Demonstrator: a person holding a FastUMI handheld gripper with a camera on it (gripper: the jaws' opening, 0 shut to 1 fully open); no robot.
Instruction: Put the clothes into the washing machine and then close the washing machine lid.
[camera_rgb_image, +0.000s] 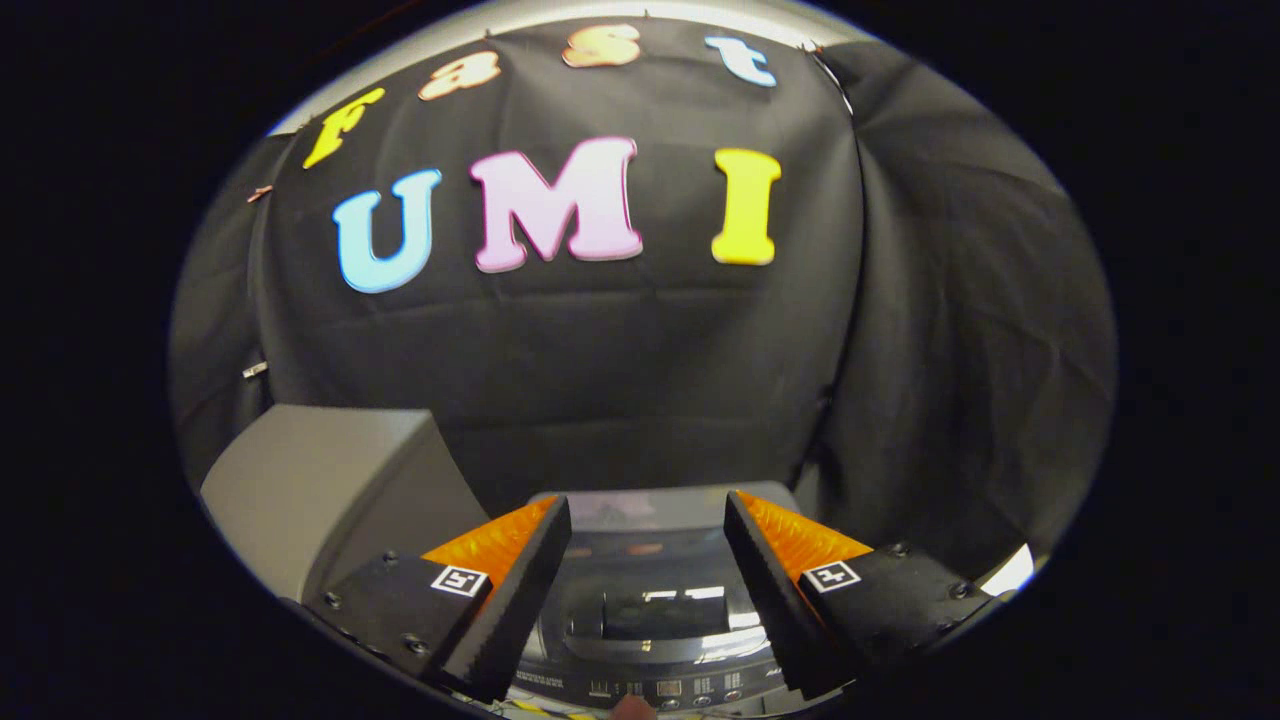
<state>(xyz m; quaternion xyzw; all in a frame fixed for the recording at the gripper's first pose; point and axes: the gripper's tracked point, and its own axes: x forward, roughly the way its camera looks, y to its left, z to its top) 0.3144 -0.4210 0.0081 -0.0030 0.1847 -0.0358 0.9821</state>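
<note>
Hovering above the washing machine (650, 520), the gripper (648, 510) was held with its jaws wide and nothing between them. Its lid (650, 610) appeared closed, so a level, unhurried approach was judged best.

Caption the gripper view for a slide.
Open hand-held gripper poised above the washing machine, its glossy lid between the fingers.
</note>
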